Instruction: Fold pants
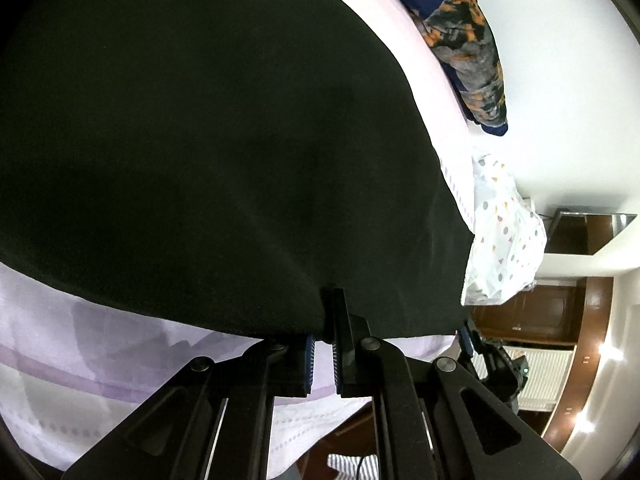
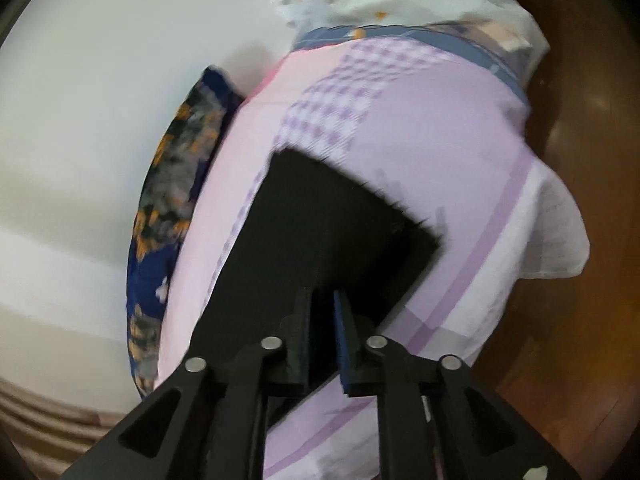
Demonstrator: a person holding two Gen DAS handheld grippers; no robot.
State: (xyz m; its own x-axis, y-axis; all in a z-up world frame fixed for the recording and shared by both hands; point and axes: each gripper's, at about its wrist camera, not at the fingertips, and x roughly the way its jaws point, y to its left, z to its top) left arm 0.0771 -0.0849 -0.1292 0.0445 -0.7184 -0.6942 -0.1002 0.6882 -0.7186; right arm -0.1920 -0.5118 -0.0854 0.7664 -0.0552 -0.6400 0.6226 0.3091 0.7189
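Observation:
The black pants fill most of the left wrist view, hanging lifted above the lilac bedsheet. My left gripper is shut on the pants' lower edge; the left finger is mostly hidden behind the cloth. In the right wrist view the pants stretch away as a dark panel over the pink and lilac sheet. My right gripper is shut on their near edge. The right gripper also shows in the left wrist view at the pants' right corner.
A navy pillow with orange print lies along the white wall, also in the right wrist view. A white dotted cloth hangs at the bed's end. Brown wood floor and dark wooden cabinets lie beyond the bed.

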